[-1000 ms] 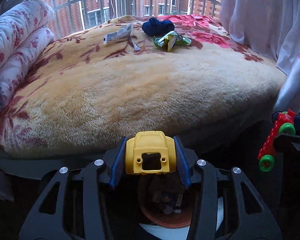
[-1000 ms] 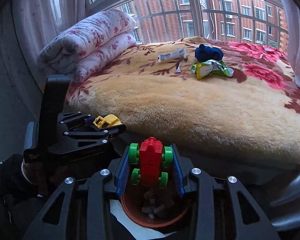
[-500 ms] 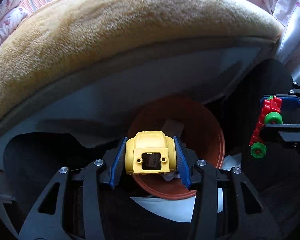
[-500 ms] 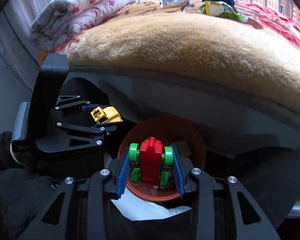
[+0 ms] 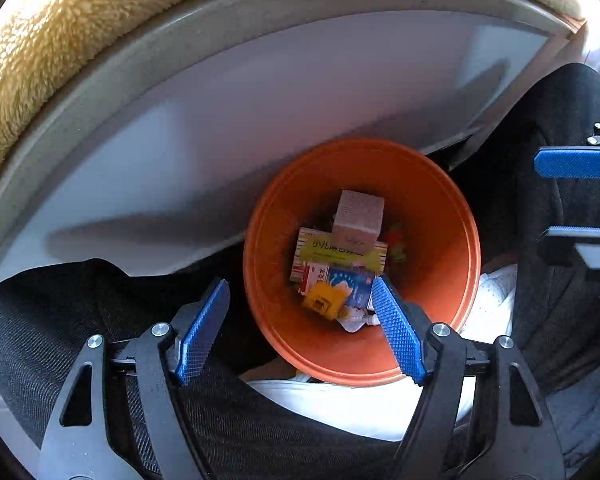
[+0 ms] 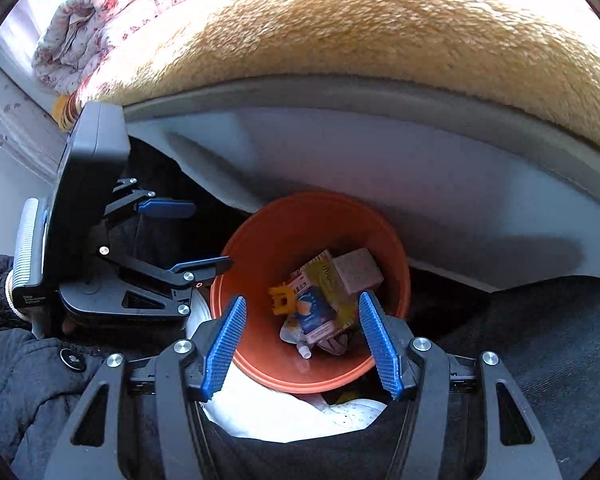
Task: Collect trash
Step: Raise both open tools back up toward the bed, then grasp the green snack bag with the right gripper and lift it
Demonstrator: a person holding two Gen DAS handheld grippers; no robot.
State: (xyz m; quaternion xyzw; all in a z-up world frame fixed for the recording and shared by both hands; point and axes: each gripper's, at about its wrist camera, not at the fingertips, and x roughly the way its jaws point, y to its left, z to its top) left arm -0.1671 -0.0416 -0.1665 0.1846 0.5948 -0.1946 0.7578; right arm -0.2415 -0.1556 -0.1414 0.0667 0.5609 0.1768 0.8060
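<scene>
Now both my sets of fingers have just been opening over the orange bin, and nothing sits between either pair; the left fingers and the right fingers stand spread and empty. Already the yellow toy piece lies inside among the cartons, at about 7 o'clock of the bin's floor; I judge it best to lift straight up, keeping the pads clear of the rim.
</scene>
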